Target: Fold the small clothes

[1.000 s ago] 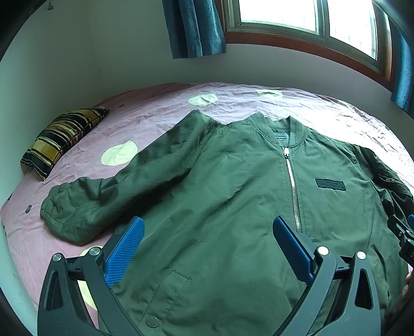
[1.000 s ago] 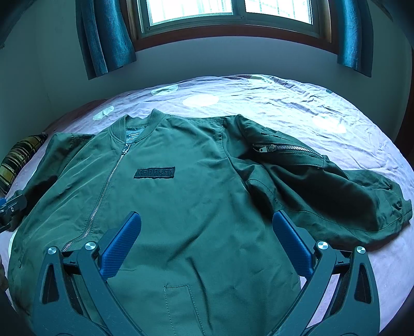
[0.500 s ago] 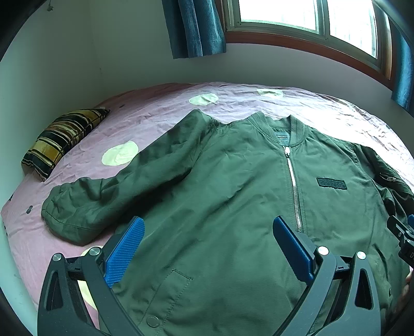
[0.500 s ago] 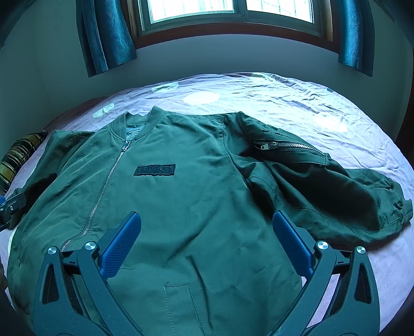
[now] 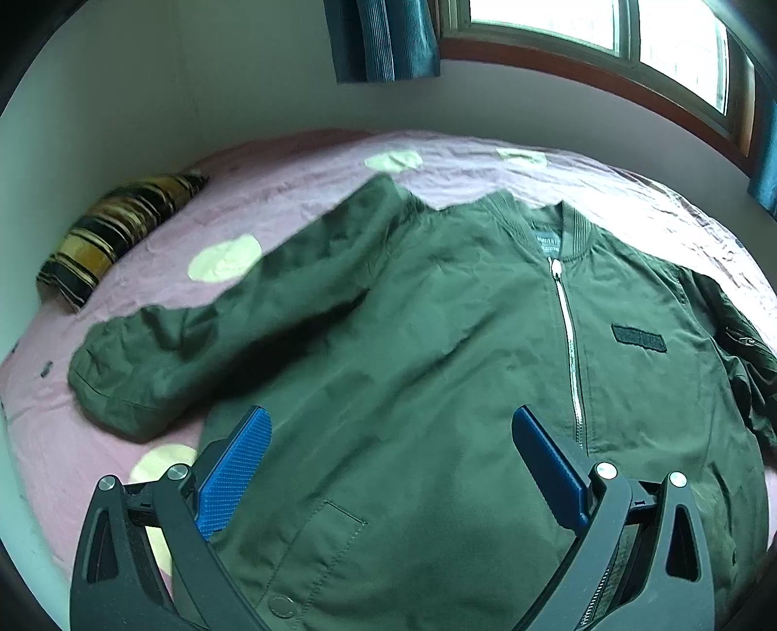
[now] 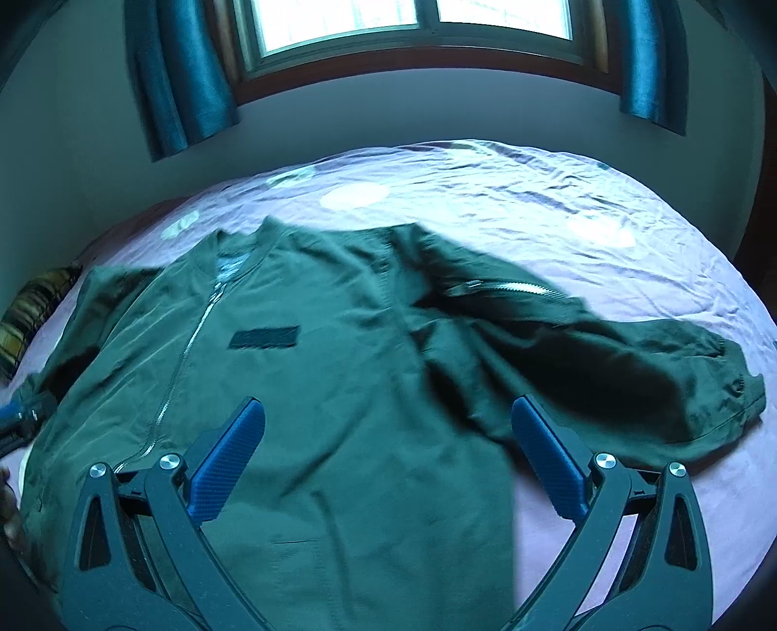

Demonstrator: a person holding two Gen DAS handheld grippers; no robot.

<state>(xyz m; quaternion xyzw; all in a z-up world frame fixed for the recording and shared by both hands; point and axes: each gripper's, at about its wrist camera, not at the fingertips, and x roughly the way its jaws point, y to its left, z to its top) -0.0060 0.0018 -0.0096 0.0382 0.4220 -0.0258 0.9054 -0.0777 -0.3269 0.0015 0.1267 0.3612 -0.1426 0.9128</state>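
A dark green zip-up bomber jacket (image 5: 437,349) lies front up on the pink bed sheet (image 5: 291,204), zipped shut, collar toward the window. Its one sleeve (image 5: 204,349) stretches left and its other sleeve (image 6: 607,349) stretches right. My left gripper (image 5: 388,456) hovers open above the jacket's lower left front with nothing between its blue pads. My right gripper (image 6: 388,446) hovers open over the jacket's (image 6: 349,369) lower right front, also empty. The left gripper's tip (image 6: 24,412) shows at the far left edge of the right wrist view.
A striped brown and yellow pillow (image 5: 116,233) lies at the bed's left side by the wall. Teal curtains (image 6: 184,82) flank a window (image 6: 413,24) beyond the bed. Bare pink sheet (image 6: 534,194) with pale dots lies beyond the collar and right of the sleeve.
Both grippers stay open and empty. The right wrist view has pulled back and lifted, so the jacket sits lower and farther. The left wrist view has shifted slightly right.
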